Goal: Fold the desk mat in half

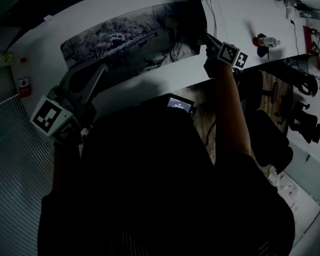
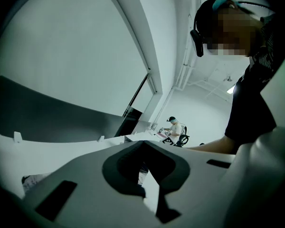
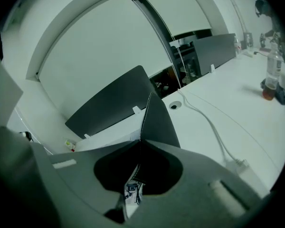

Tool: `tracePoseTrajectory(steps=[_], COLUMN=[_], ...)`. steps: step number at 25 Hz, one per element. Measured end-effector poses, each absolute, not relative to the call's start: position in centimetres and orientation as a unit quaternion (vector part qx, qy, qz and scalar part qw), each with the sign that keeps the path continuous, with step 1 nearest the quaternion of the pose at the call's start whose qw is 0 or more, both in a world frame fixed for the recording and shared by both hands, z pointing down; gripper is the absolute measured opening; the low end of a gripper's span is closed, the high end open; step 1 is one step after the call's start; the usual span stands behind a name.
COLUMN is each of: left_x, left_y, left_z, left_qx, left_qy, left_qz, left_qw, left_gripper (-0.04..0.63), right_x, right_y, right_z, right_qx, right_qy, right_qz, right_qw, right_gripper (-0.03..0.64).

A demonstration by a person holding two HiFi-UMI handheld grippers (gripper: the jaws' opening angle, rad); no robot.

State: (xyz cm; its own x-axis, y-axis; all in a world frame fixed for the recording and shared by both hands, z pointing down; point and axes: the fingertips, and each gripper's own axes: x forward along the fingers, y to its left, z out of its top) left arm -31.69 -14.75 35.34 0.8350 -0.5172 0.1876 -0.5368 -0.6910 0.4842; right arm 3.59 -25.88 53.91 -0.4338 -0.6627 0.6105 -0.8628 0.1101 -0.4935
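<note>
The desk mat, printed with a dark blossom scene, lies along the white desk. Its right end is lifted and curled over, so the black underside shows. My right gripper is shut on that end. In the right gripper view the mat's stitched edge stands up out of my right gripper. My left gripper hovers over the mat's near left part. In the left gripper view my left gripper has its jaws together, with no mat seen between them.
A bottle stands on the desk at the right, and a white cable runs to the back edge. A small lit screen sits at the desk's front edge. Office chairs stand on the right. A dark divider panel lines the desk's far side.
</note>
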Motion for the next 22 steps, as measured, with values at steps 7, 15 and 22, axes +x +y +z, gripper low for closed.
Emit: tracePoseTrajectory(steps=[7, 15, 22], left_x=[-32.7, -33.4, -36.6], left_y=[-14.2, -13.0, -12.2], left_z=[34.5, 32.8, 33.7], left_qx=[0.926, 0.940, 0.923], left_qy=[-0.277, -0.260, -0.295], left_qz=[0.019, 0.015, 0.004], left_qw=[0.258, 0.219, 0.245], left_gripper=[0.008, 0.008, 0.006], right_x=[0.6, -2.8, -9.9], right_y=[-26.1, -26.6, -26.6], right_z=[52.6, 52.3, 49.0], right_qx=[0.506, 0.483, 0.423], right_qy=[-0.751, -0.765, -0.808], right_qz=[0.407, 0.409, 0.393], right_qw=[0.123, 0.117, 0.115], right_gripper=[0.008, 0.008, 0.008])
